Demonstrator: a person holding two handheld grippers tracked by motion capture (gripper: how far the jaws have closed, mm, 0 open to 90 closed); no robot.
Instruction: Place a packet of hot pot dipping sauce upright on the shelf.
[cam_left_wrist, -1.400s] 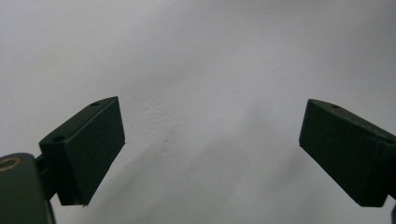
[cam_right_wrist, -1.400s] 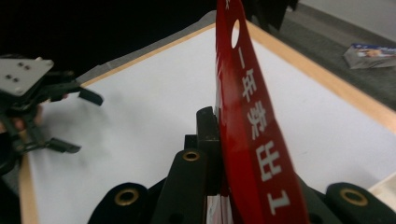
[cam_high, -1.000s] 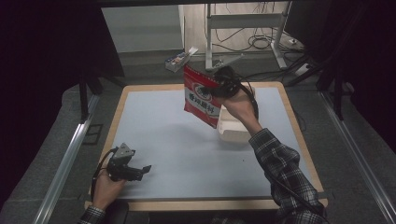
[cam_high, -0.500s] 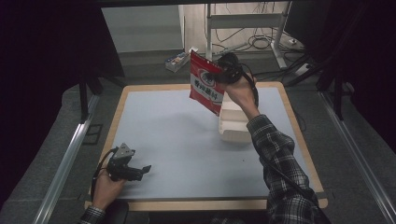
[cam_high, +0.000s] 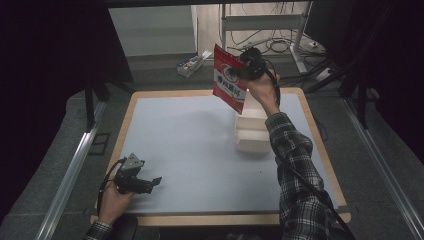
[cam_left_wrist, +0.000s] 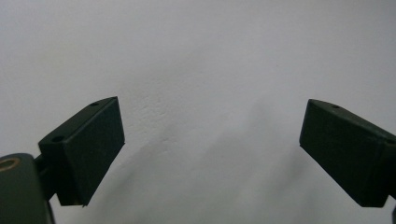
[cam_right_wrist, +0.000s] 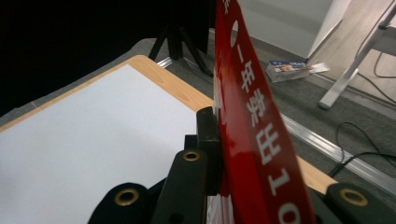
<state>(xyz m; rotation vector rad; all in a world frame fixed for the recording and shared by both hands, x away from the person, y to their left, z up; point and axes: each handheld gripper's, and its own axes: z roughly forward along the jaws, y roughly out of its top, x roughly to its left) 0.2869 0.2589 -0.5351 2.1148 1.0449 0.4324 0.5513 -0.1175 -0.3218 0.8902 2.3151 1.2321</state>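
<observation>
Red snack bag (cam_high: 228, 80) lifted clear of the table (cam_high: 190, 140).

The right gripper (cam_high: 245, 71) is clamped on the bag's edge, holding it above the far side near the white box (cam_high: 252, 135); placing it remains. The left gripper (cam_high: 156, 181) rests with jaws apart, holding 0 items.

Glossy red plastic-looking packet (cam_high: 229, 80), matt white table (cam_high: 180, 145), perhaps foam box (cam_high: 252, 132)

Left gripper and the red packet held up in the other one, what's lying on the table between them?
Nothing: the high view shows bare pale mat between the left gripper and the red packet.
</observation>
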